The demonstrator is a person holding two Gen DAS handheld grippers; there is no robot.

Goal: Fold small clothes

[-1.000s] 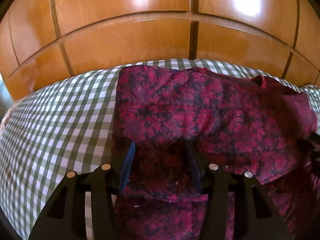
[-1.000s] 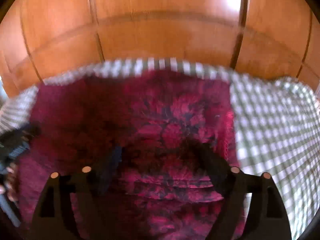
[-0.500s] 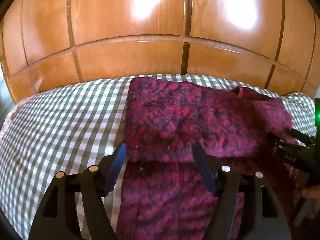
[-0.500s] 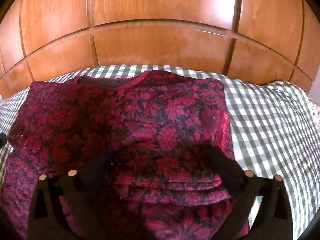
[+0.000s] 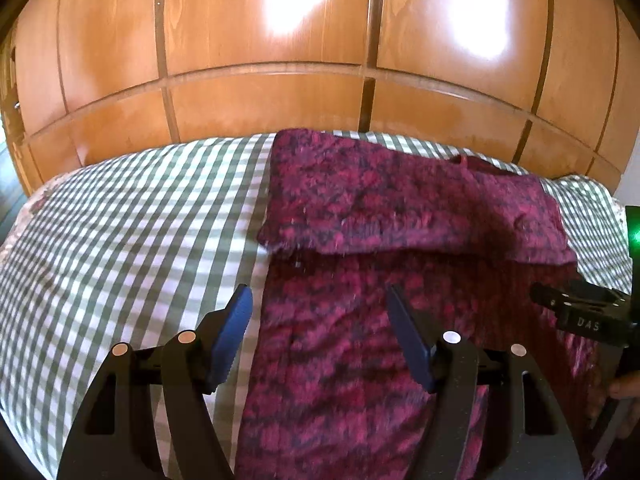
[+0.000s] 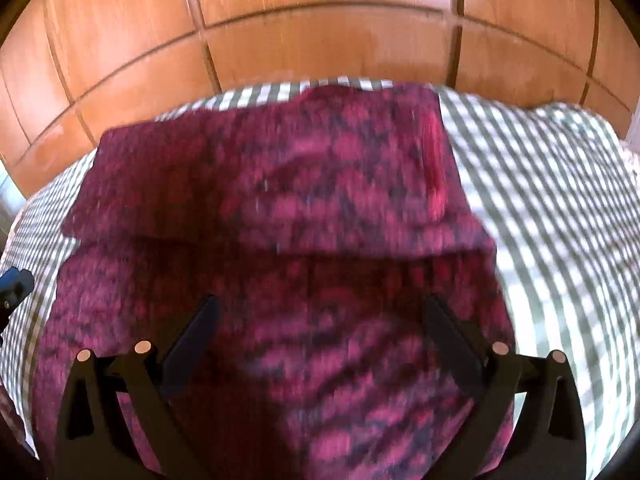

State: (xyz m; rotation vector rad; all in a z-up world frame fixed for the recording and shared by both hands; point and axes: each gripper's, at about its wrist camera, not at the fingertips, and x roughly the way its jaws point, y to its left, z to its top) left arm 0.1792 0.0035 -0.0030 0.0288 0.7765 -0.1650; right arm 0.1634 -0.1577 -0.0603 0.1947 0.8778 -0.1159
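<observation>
Garment part-folded on checked bedcover

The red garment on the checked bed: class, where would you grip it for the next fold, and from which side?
Probably at the folded layer's near corners. On the garment that layer ends in a raised edge lying across the lower cloth, so a finger could slide under from the near side. The left gripper takes its left corner, the right gripper the other; both are open.

Black claw, blue pads, silver rivets.
</observation>
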